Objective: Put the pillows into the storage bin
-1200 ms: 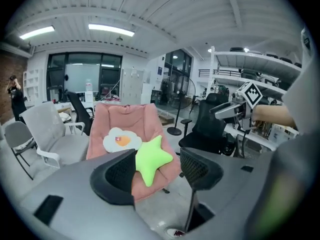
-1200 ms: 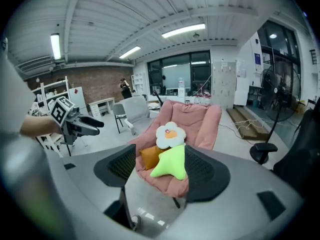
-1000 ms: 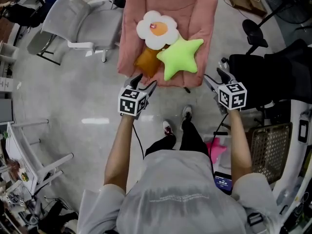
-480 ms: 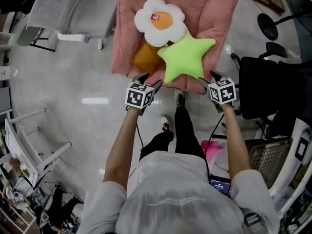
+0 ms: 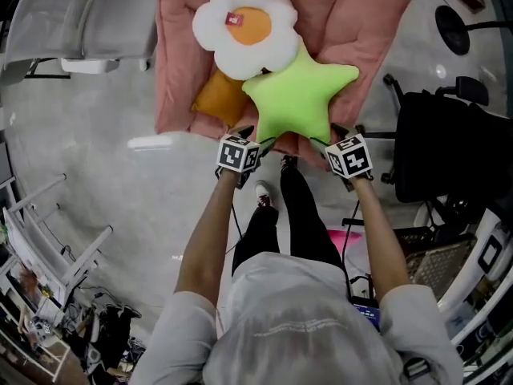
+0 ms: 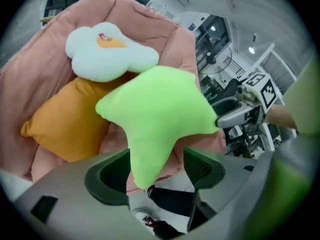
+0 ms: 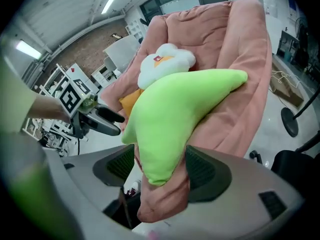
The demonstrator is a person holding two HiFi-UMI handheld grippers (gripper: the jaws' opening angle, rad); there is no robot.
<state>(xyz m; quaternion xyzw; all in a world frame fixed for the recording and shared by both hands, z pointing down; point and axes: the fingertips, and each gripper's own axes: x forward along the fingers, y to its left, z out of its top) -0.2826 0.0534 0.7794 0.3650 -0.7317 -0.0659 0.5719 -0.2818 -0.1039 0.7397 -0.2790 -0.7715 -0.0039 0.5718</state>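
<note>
Three pillows lie on the pink seat (image 5: 377,22). The orange pillow (image 5: 218,96) is at the left, near the front edge. The flower pillow (image 5: 247,29) is behind it. The star (image 5: 298,99) is rightmost and overlaps both, with its two lower points reaching the front edge. My left gripper (image 5: 256,137) is at that edge, jaws wide and just opened further, with the star's left point between them, unpinched. My right gripper (image 5: 330,135), at the same edge, has also just widened its jaws. The star's right point and a fold of seat sit between them, unclamped.
</note>
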